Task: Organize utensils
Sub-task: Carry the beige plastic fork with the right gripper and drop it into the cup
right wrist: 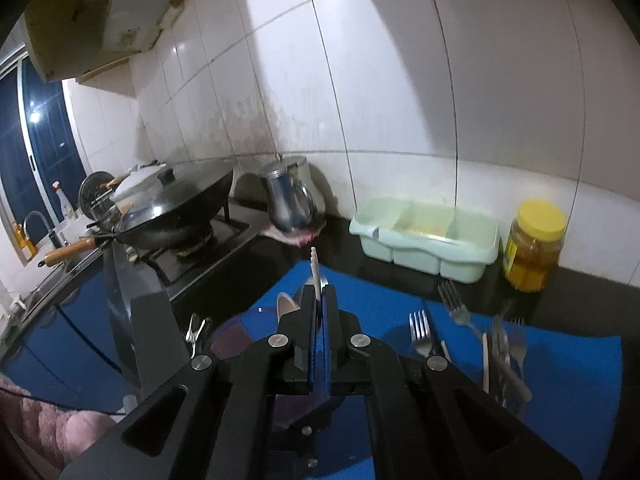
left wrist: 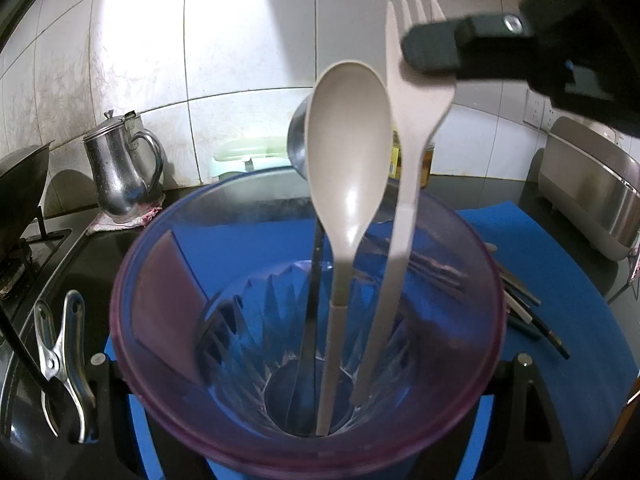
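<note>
Beige fork (left wrist: 416,92) pinched in right gripper (right wrist: 319,300) above cup (left wrist: 168,412).

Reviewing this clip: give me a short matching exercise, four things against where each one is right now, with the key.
Things:
1. beige fork
2. beige spoon
3. purple cup
4. metal forks

Places, shuffled:
A. lying on the blue mat
B. held between the left gripper's jaws
C. standing loose in the cup, bowl up
D. clamped near its tines by the right gripper

Pairs: 1-D, 2-C, 3-B, 4-A
</note>
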### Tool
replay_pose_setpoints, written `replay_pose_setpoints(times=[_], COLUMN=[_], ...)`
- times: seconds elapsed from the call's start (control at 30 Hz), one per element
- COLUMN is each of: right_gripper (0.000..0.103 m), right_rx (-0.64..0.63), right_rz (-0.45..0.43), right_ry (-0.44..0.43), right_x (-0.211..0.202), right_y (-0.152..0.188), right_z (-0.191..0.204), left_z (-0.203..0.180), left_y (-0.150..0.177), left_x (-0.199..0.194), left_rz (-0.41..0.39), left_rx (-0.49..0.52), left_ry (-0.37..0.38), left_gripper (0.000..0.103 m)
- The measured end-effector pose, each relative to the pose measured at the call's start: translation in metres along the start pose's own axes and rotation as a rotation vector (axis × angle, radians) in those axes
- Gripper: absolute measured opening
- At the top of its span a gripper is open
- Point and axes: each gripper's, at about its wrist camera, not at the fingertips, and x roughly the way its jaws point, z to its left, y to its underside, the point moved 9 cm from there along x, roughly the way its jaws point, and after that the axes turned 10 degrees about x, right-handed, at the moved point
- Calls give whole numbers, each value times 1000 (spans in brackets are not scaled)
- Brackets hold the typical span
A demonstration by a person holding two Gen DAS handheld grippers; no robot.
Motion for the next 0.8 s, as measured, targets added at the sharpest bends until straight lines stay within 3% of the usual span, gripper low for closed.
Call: replay_pose_setpoints(times=[0.33,0.43,0.6,0.8], right_gripper=[4,8,27,32], right_rx=[19,23,84,99], right_rz=[74,80,82,15], right_ry=[1,6,-33,-23], right_x=[10,12,8,-10], right_y=[14,14,11,-8], right_z=[-3,-4,-9,-19], left_z=[0,1,-2,-4], left_y=[0,0,1,2], left_x=[0,0,1,1], left_rz=[1,1,2,4], left_rx=[0,0,0,1], left_ry=[0,0,1,0], left_gripper=[85,85,85,85])
